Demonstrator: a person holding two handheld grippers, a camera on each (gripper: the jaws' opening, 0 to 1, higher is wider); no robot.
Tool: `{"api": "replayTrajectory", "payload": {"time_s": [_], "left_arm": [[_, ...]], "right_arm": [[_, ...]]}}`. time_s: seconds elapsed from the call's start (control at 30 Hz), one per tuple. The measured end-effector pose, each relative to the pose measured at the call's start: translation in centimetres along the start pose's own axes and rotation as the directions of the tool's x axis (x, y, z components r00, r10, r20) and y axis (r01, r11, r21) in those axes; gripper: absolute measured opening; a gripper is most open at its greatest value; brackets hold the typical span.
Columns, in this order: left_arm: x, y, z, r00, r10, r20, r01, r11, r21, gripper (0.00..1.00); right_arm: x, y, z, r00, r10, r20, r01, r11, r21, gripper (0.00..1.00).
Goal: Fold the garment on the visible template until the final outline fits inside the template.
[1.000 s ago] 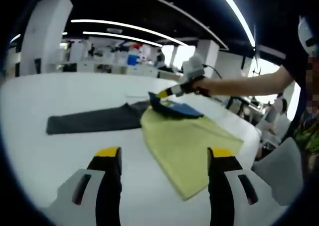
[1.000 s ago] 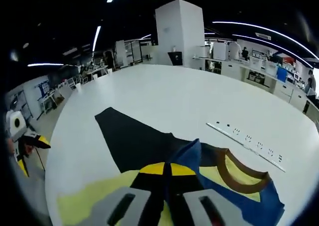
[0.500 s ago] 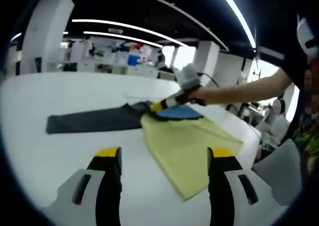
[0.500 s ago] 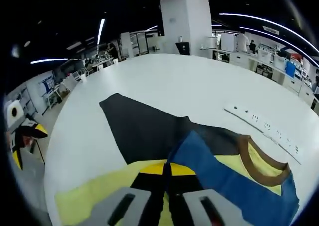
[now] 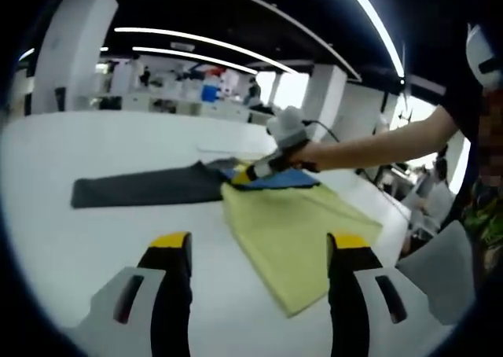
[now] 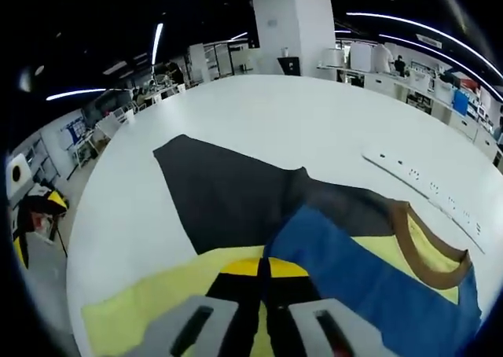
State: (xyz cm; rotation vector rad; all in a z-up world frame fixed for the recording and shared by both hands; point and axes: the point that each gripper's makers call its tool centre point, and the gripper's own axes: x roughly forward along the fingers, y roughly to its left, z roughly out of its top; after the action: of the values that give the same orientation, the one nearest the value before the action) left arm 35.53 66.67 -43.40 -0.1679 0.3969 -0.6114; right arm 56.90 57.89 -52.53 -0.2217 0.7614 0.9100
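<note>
A yellow T-shirt [image 5: 295, 227] with a blue sleeve [image 6: 354, 266] and a brown collar [image 6: 428, 255] lies on the white table [image 5: 86, 247]. Its upper part overlaps a dark grey template sheet [image 5: 141, 190], which spreads out to the left. My right gripper [image 6: 263, 264] is shut on the edge of the blue sleeve, held low over the shirt near the template [image 6: 224, 196]. From the left gripper view, that right gripper [image 5: 242, 176] sits at the shirt's far corner. My left gripper [image 5: 259, 243] hangs open above the table, short of the shirt's near edge, holding nothing.
A white power strip [image 6: 413, 185] lies on the table beyond the collar. A person's arm [image 5: 377, 141] reaches in from the right. The left gripper [image 6: 35, 207] shows off the table's left edge. Desks and a white pillar [image 6: 295, 23] stand far behind.
The right gripper has carried the blue sleeve down and leftward, from raised above the shirt to low over it near the template. The left gripper has stayed put.
</note>
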Motion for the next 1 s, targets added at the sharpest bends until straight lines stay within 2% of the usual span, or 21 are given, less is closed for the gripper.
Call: {"api": "replayTrajectory", "payload": {"time_s": [0.17, 0.3, 0.4, 0.63, 0.7, 0.77, 0.83, 1.0], "left_arm": [[0.0, 0.0, 0.1, 1.0, 0.0, 0.003, 0.0, 1.0, -0.003, 0.66], [-0.1, 0.2, 0.2, 1.0, 0.006, 0.008, -0.006, 1.0, -0.007, 0.66], [-0.1, 0.2, 0.2, 1.0, 0.007, 0.01, -0.007, 1.0, -0.008, 0.66], [0.0, 0.0, 0.2, 1.0, 0.002, 0.006, -0.002, 1.0, -0.004, 0.66], [0.0, 0.0, 0.1, 1.0, 0.001, 0.004, -0.001, 1.0, -0.003, 0.66], [0.0, 0.0, 0.1, 1.0, 0.0, 0.004, 0.0, 1.0, -0.002, 0.66], [0.0, -0.1, 0.1, 1.0, -0.007, 0.003, 0.007, 1.0, 0.003, 0.67], [0.2, -0.6, 0.0, 1.0, -0.025, -0.002, 0.025, 1.0, 0.01, 0.68]], "right_arm": [[0.4, 0.1, 0.2, 1.0, 0.002, -0.006, -0.002, 1.0, 0.002, 0.0], [0.4, 1.0, -0.1, 1.0, 0.023, -0.015, -0.023, 1.0, -0.009, 0.0], [0.4, 1.4, -0.1, 0.999, 0.034, -0.013, -0.034, 0.999, -0.024, 0.08], [-0.1, 1.8, 0.5, 0.999, 0.043, 0.006, -0.042, 0.997, -0.069, 0.16], [-0.5, 2.2, 0.8, 0.998, 0.047, 0.032, -0.044, 0.996, -0.082, 0.22], [-0.4, 1.9, 1.0, 0.998, 0.053, 0.035, -0.05, 0.996, -0.078, 0.34], [-1.1, 2.4, 1.5, 0.993, 0.08, 0.086, -0.072, 0.993, -0.094, 0.41], [-2.3, 2.0, 0.6, 0.994, 0.074, 0.079, -0.065, 0.991, -0.114, 0.61]]}}
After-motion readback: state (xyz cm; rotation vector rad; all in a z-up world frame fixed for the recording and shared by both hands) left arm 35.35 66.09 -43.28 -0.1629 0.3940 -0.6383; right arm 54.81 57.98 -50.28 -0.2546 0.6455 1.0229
